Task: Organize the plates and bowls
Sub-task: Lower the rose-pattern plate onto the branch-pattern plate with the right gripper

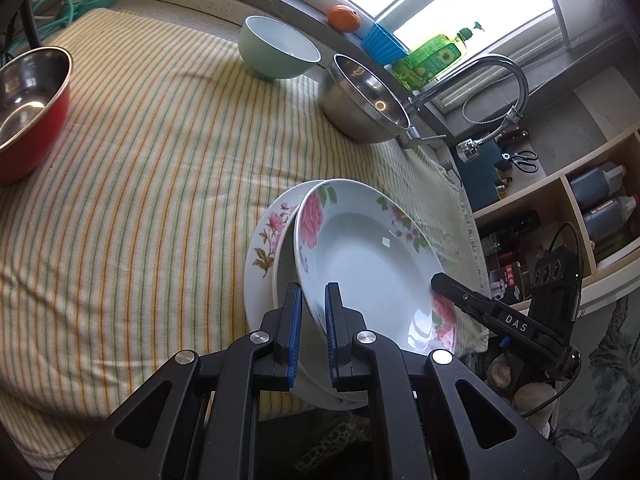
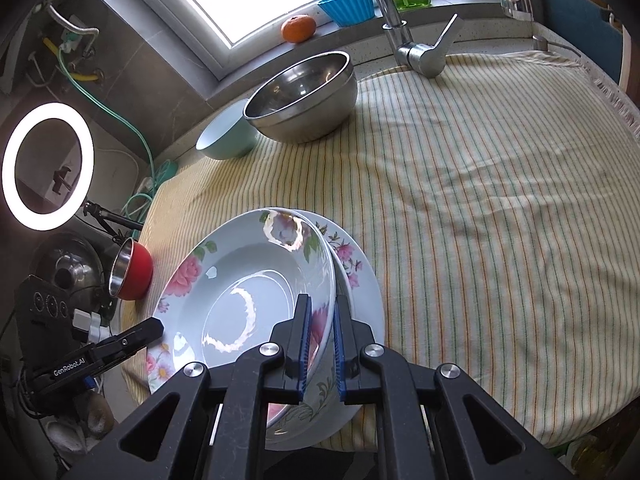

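we pinch the top flower plate (image 1: 360, 256) on both sides, left claw (image 1: 313, 312) and right claw (image 2: 321, 320) squeezed on its rim, above the bottom plate (image 1: 264, 240).

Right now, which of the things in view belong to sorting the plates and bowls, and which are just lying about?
Part of the job:
- deep floral plate, gripped by left gripper and right gripper
- flat floral plate under it
- pale green bowl
- steel bowl
- red bowl

Just lying about:
- orange
- blue cup
- soap bottle
- faucet
- ring light
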The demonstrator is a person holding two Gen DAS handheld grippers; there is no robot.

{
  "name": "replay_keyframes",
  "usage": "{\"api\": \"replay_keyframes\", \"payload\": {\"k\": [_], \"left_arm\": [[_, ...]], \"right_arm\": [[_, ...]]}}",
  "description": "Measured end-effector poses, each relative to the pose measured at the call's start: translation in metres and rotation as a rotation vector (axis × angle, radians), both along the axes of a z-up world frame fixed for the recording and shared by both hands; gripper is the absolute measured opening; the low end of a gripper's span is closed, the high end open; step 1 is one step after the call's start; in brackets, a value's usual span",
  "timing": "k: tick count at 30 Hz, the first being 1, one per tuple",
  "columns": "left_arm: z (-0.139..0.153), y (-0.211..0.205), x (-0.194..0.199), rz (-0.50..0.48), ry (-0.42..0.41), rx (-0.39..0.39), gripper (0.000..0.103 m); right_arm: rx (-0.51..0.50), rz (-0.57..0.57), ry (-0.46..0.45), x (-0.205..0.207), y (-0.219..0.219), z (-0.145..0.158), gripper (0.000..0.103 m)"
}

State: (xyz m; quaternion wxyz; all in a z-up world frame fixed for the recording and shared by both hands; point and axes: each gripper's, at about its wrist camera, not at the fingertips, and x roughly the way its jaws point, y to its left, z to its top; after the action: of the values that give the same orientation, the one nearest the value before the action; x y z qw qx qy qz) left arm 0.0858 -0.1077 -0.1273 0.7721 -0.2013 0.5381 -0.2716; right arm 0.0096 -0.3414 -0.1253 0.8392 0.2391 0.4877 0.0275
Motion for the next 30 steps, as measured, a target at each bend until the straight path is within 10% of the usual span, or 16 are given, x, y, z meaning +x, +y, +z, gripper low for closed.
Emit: {"api": "replay_keyframes", "payload": {"k": [30], "left_arm": [[-0.005, -0.006, -0.004, -0.023, 0.013, 0.114, 0.008]], "right_arm": [[-0.137, 0.066, 0.072, 0.0, 0.023, -0.006, 0.014]]}}
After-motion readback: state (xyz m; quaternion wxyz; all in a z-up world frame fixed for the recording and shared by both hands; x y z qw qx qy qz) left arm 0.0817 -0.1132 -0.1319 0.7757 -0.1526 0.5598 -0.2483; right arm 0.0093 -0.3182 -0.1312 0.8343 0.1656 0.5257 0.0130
